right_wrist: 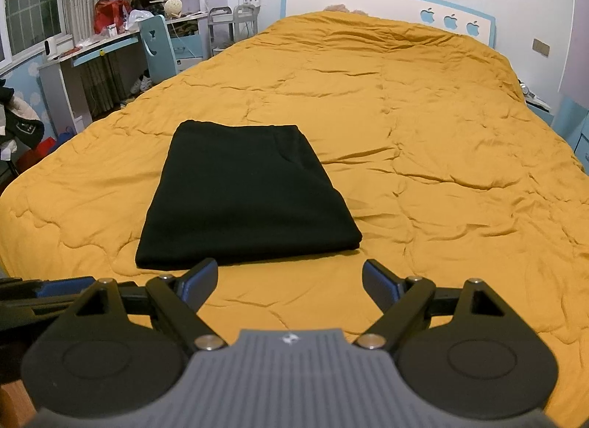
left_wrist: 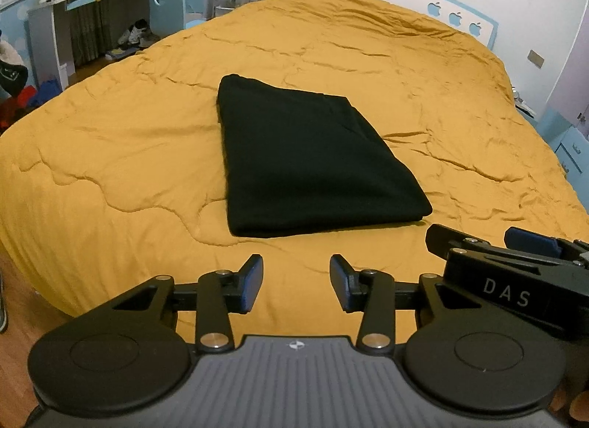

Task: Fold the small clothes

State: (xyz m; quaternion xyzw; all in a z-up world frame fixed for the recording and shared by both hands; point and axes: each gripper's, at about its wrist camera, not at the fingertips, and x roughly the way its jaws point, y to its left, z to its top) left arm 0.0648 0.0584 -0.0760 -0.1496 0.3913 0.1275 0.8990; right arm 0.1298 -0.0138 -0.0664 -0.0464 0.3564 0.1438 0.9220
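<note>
While the black garment [left_wrist: 316, 159] is so dark that its seams and layers barely show, it reads as a neat folded rectangle on the mustard quilt [left_wrist: 110, 155] of the bed. Left tool [left_wrist: 296, 282] and right tool [right_wrist: 289, 285] hover just short of it — fingers apart, nothing between, touching nothing.

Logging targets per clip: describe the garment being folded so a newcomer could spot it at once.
Find the big bed under a mustard-yellow quilt. Near its foot end, towards the desk side, lies the black garment, folded into a flat rectangle. It is the only dark item on the quilt, and nothing else lies near it.
</note>
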